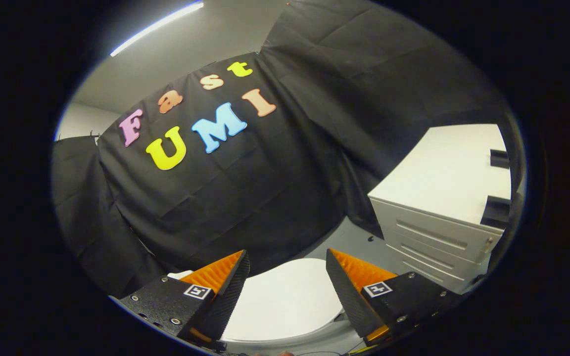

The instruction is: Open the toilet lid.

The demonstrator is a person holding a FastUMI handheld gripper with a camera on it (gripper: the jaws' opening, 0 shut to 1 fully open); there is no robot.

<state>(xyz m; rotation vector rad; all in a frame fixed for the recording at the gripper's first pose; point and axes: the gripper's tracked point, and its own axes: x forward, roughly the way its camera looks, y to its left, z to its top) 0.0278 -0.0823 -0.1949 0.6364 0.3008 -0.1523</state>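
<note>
Lid [285, 301] is seen closed and flat on the toilet, beyond and between the spread jaws of the gripper [287, 264] — nothing is pinched. No contact is made yet; approach, grip and lifting are judged outstanding. Cabinet [443, 198] stands beside.

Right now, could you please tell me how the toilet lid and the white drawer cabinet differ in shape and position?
The toilet lid is rounded and smooth; the drawer cabinet is boxy with straight edges and slotted drawer fronts. The lid lies flat and closed, seen between the open fingers of the hand-held gripper; the cabinet stands off to the right, beyond them, with its top higher than the lid. Small dark items sit on the cabinet top; nothing rests on the lid. Both are white.
</note>
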